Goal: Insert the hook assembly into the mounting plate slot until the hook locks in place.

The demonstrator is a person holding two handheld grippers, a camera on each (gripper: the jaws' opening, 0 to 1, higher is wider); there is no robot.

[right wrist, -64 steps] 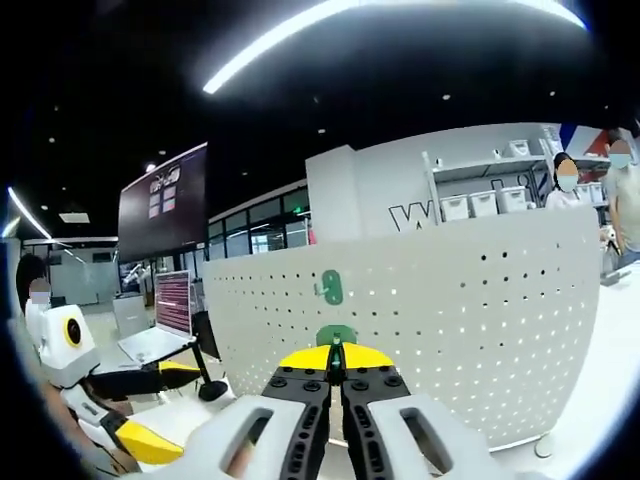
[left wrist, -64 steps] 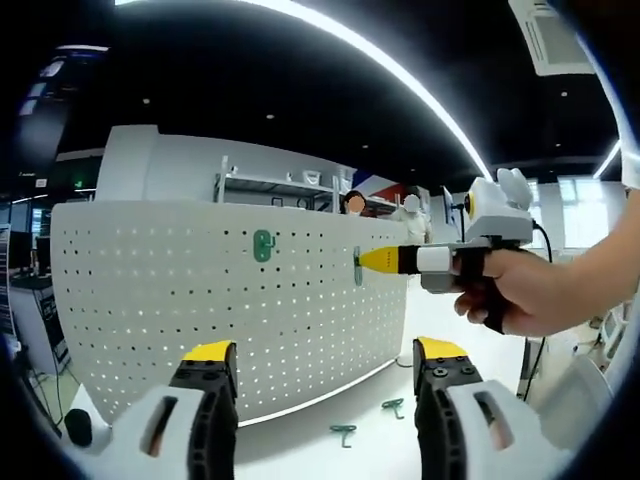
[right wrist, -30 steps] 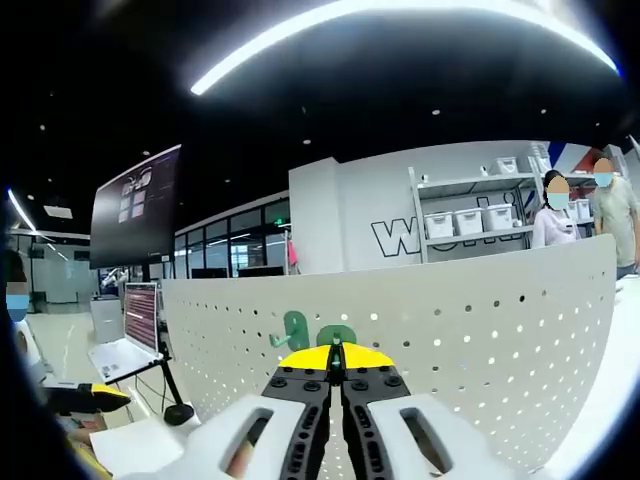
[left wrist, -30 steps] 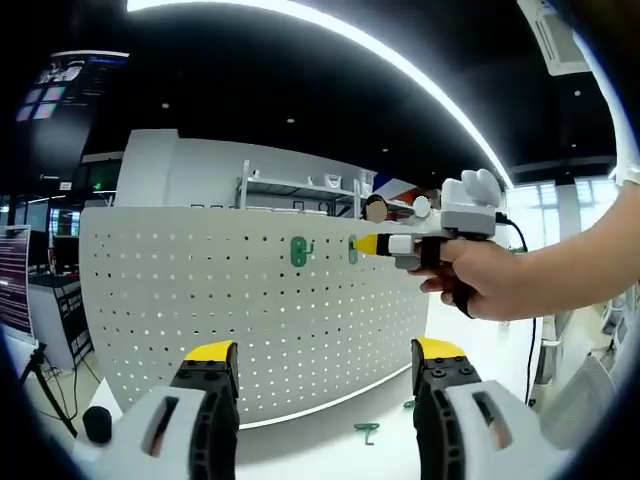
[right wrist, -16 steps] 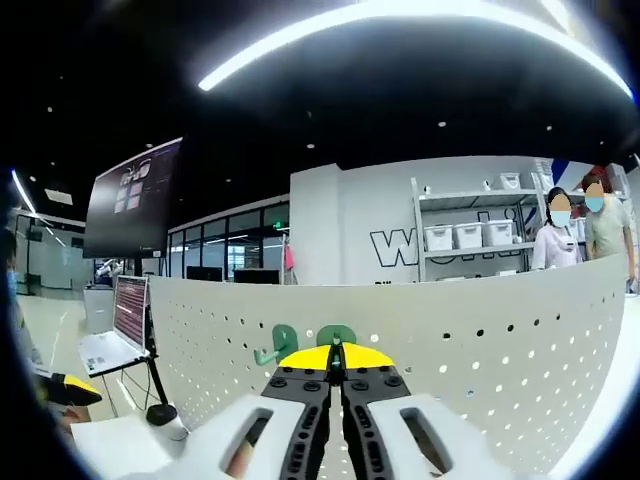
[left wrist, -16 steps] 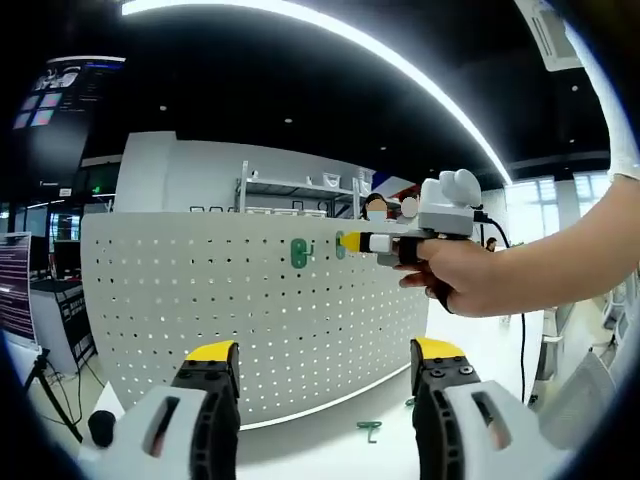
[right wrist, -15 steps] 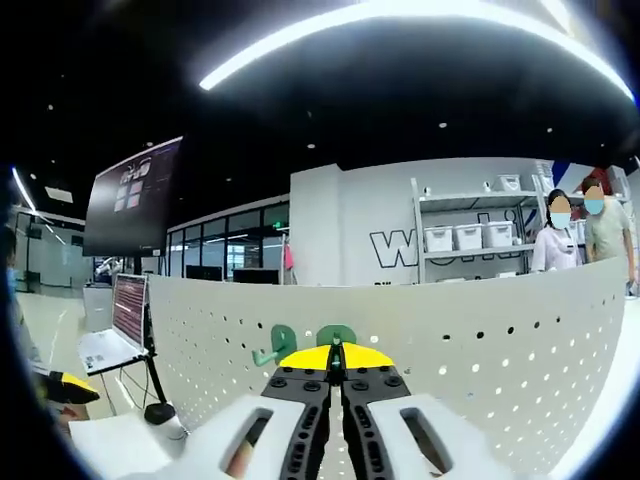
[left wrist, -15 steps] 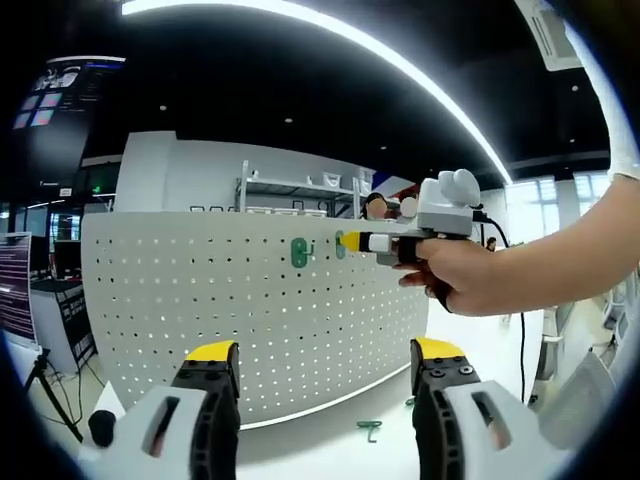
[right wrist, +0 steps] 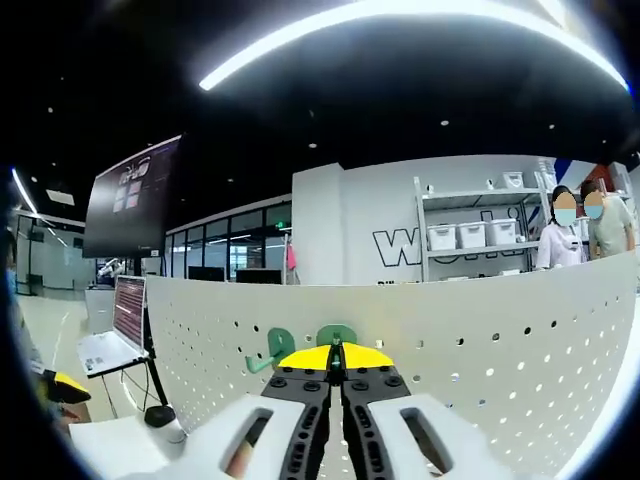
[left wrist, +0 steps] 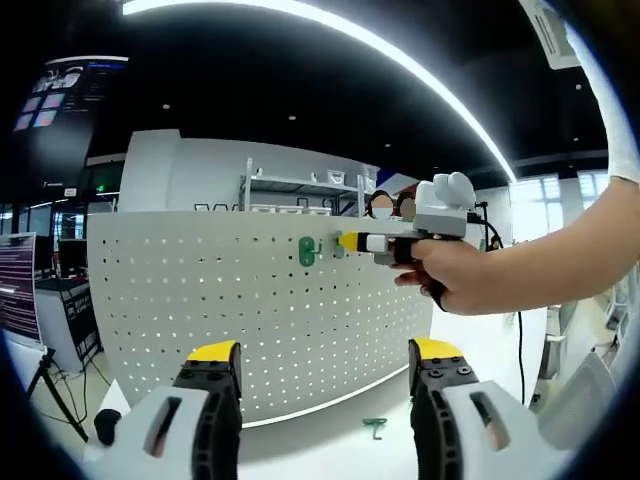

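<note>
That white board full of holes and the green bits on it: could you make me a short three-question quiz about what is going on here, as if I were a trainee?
1. True or false: the right tool has its jaws closed on a green hook at the pegboard.
2. Multiple choice: in the left gripper view, the left tool is (a) open and empty, (b) shut on a hook, (c) pressing the board.
3. Where does a spare green hook lie in the left gripper view?

Key: 1 true. 2 a. 3 On the white table, in front of the board's foot; another hook already hangs on the board.
</note>
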